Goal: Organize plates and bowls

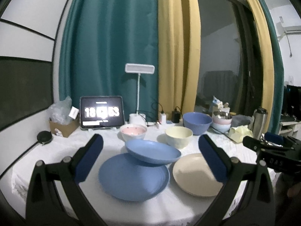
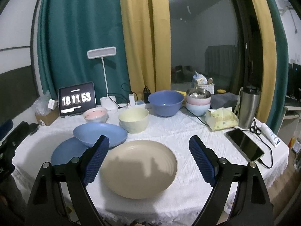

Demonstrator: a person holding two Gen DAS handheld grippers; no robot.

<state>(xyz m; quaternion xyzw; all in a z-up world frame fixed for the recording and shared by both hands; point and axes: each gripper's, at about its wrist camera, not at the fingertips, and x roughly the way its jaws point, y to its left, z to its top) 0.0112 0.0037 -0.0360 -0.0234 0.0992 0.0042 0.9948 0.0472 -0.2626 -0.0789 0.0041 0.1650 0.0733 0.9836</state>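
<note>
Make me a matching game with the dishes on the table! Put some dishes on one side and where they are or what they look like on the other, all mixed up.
Dishes:
1. beige plate
2. smaller blue plate
3. pink bowl
4. big blue bowl

Clues:
A. tilted on another blue plate
B. in front of the clock screen
C. between the right gripper's fingers
D. beside the stacked bowls

Pairs: 1-C, 2-A, 3-B, 4-D
</note>
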